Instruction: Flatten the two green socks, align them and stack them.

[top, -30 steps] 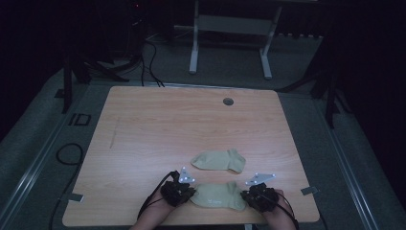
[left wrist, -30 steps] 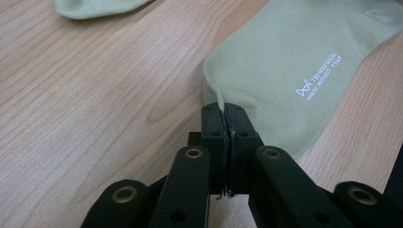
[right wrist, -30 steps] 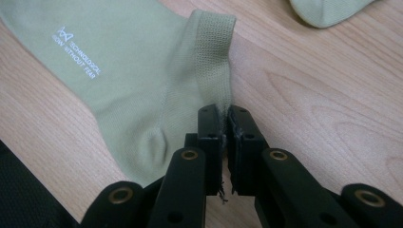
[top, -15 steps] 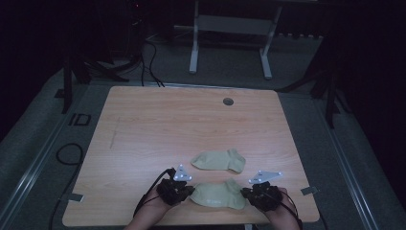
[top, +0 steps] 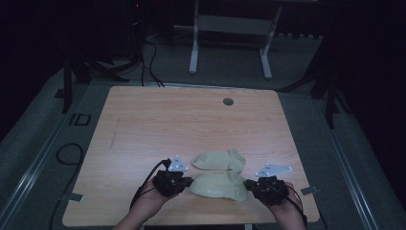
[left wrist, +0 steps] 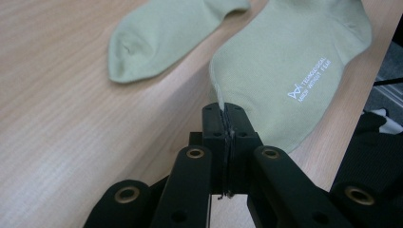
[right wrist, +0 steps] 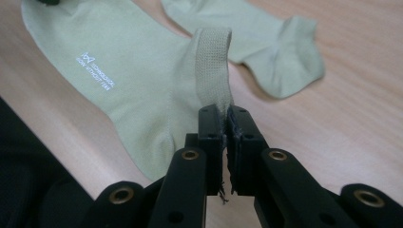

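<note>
Pale green knit cloth sock with white printed lettering (left wrist: 294, 71): matt, fine weave, ribbed cuff. Second plain pale green cloth sock (left wrist: 166, 35), upper left of frame: matt, soft. Light wood-grain worktop (top: 158, 124): smooth, low sheen. Black plastic hand-held gripper (left wrist: 227, 124): matt, brass-coloured rivets.

The far sock (left wrist: 171, 35) is cut off (cuff end) by the picture's top edge.

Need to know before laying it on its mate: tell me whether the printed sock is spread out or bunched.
Spread out. The printed sock hangs flat between the left tongs and right tongs, each pinching one end.
</note>
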A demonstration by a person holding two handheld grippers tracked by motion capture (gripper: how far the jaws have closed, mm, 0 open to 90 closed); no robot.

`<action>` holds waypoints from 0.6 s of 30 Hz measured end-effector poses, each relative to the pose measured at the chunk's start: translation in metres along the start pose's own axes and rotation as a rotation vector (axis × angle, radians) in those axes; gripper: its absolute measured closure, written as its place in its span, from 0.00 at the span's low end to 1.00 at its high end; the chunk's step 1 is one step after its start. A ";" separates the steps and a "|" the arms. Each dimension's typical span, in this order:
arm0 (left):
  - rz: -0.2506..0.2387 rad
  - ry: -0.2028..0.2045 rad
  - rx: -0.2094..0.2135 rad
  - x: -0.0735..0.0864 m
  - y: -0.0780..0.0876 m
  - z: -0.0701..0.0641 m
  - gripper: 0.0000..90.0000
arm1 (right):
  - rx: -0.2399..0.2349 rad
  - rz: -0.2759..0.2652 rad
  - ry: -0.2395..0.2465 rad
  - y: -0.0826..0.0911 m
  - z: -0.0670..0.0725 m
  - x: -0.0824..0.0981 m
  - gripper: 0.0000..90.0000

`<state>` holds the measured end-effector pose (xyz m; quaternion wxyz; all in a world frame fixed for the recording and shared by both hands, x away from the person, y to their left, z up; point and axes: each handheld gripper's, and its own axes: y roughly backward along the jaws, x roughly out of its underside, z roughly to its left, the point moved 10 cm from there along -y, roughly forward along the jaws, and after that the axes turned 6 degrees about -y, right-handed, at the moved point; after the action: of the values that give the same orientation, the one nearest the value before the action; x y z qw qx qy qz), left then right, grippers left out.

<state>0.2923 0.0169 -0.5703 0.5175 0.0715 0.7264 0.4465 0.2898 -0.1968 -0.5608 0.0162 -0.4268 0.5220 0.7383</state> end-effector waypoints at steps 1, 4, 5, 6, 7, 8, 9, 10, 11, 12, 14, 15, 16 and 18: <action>0.001 -0.003 -0.002 -0.002 0.001 0.001 0.98 | 0.002 0.001 0.004 0.001 -0.001 -0.002 0.95; -0.004 0.006 0.001 -0.008 0.002 0.006 0.98 | 0.013 -0.010 0.008 0.003 -0.003 -0.011 0.94; -0.003 0.003 -0.002 -0.010 0.002 0.007 0.98 | 0.015 -0.014 0.010 0.004 -0.004 -0.013 0.95; -0.005 0.006 0.001 -0.012 0.003 0.009 0.98 | 0.018 -0.018 0.010 0.004 -0.005 -0.016 0.94; -0.005 0.008 -0.001 -0.014 0.003 0.010 0.98 | 0.024 -0.022 0.012 0.005 -0.006 -0.019 0.95; -0.007 0.008 -0.006 -0.017 0.004 0.012 0.98 | 0.029 -0.026 0.010 0.005 -0.007 -0.022 0.95; -0.006 0.004 -0.008 -0.020 0.005 0.014 0.98 | 0.033 -0.027 0.012 0.006 -0.008 -0.024 0.95; -0.006 0.000 -0.013 -0.022 0.005 0.015 0.98 | 0.037 -0.028 0.017 0.006 -0.009 -0.027 0.95; -0.009 -0.006 -0.020 -0.025 0.006 0.017 0.98 | 0.041 -0.030 0.020 0.006 -0.010 -0.030 0.95; -0.013 -0.008 -0.025 -0.028 0.007 0.019 0.98 | 0.044 -0.032 0.023 0.007 -0.011 -0.032 0.95; -0.011 -0.006 -0.028 -0.033 0.007 0.023 0.98 | 0.045 -0.037 0.021 0.008 -0.015 -0.038 0.95; -0.011 -0.004 -0.032 -0.035 0.006 0.025 0.98 | 0.043 -0.041 0.017 0.008 -0.017 -0.041 0.95; -0.009 -0.005 -0.033 -0.037 0.006 0.027 0.98 | 0.043 -0.044 0.009 0.008 -0.019 -0.044 0.94; -0.010 -0.002 -0.034 -0.041 0.005 0.030 0.98 | 0.045 -0.050 0.002 0.008 -0.023 -0.050 0.95</action>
<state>0.3342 0.0139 -0.5406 0.5218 0.0595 0.7185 0.4560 0.3319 -0.1970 -0.5248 0.0438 -0.4399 0.5275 0.7255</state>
